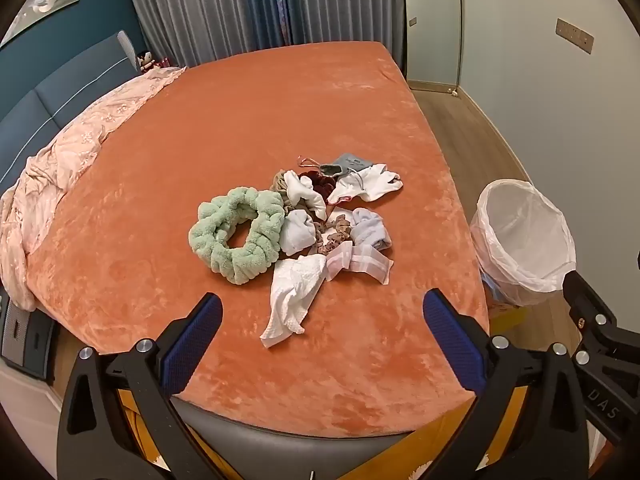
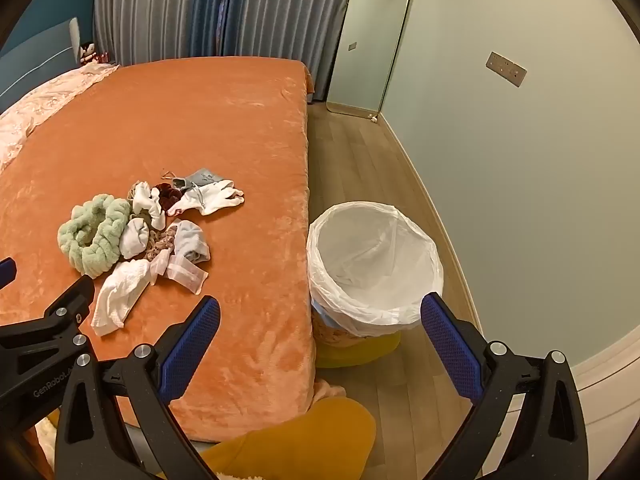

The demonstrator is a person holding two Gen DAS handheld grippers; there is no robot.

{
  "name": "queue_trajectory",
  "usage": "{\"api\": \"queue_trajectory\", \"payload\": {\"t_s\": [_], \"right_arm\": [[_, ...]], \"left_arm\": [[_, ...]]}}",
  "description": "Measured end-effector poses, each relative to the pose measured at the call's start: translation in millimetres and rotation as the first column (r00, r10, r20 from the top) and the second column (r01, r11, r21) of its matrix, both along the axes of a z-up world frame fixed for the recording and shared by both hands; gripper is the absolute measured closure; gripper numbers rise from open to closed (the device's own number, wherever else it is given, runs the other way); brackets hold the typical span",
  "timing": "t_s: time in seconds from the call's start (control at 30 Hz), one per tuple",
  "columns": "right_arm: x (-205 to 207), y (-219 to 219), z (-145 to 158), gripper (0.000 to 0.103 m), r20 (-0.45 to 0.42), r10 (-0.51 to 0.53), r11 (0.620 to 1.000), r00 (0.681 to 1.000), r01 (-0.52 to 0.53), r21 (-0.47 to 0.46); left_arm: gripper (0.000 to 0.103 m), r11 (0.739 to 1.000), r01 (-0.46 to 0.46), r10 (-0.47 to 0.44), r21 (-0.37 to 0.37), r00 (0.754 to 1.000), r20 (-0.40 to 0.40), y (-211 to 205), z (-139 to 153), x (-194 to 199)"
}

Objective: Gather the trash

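Bare orange bed (image 1: 280,92) lies open all around the heap of small cloth items (image 1: 304,224), so a claw can come in from any side. The lined bin (image 2: 374,268) stands open-topped on the floor against the bed's edge, nothing above it.

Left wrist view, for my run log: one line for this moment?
left gripper: open, empty | right gripper: open, empty | white-lined trash bin: empty

Pile of scrunchies, socks and tissues (image 1: 320,220) on bed (image 1: 240,128), near its right edge. Lined trash bin (image 2: 374,268) on floor (image 2: 360,160), just right of bed. Bedding (image 1: 60,168) bunched along left.
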State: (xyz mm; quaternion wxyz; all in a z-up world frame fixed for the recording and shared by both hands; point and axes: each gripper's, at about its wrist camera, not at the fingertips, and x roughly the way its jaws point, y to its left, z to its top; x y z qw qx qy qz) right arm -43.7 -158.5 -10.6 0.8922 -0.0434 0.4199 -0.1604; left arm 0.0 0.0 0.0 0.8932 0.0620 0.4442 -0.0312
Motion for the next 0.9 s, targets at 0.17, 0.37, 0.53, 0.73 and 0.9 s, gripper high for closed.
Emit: {"api": "queue_trajectory", "payload": {"t_s": [0.17,0.37,0.53,0.73,0.9], "right_arm": [[-0.4,0.1,0.8,0.007,0.003,0.000,1.000,1.000,0.000,-0.006],[-0.3,2.4,3.7,0.007,0.006,0.000,1.000,1.000,0.000,-0.009],[-1.3,0.3,1.7,0.007,0.006,-0.002,1.000,1.000,0.002,-0.013],[-1.8,0.8,2.8,0.007,0.006,-0.004,1.000,1.000,0.004,-0.018],[-0.9,0.0,2.4,0.007,0.007,-0.006,1.000,1.000,0.006,-0.019]], "left_arm": [[0.007,1.000,0.001,-0.001,-0.004,1.000,0.000,0.0,1.1,-0.9],[0.007,1.000,-0.001,0.001,-0.005,1.000,0.002,1.1,0.7,-1.5],[0.007,1.000,0.006,-0.006,-0.003,1.000,-0.001,0.8,-0.5,-0.7],[0.007,1.000,0.007,-0.007,-0.006,1.000,-0.001,0.9,-0.7,-0.6],[0.007,1.000,0.007,-0.007,-0.006,1.000,0.000,-0.9,0.5,-2.6]]}}
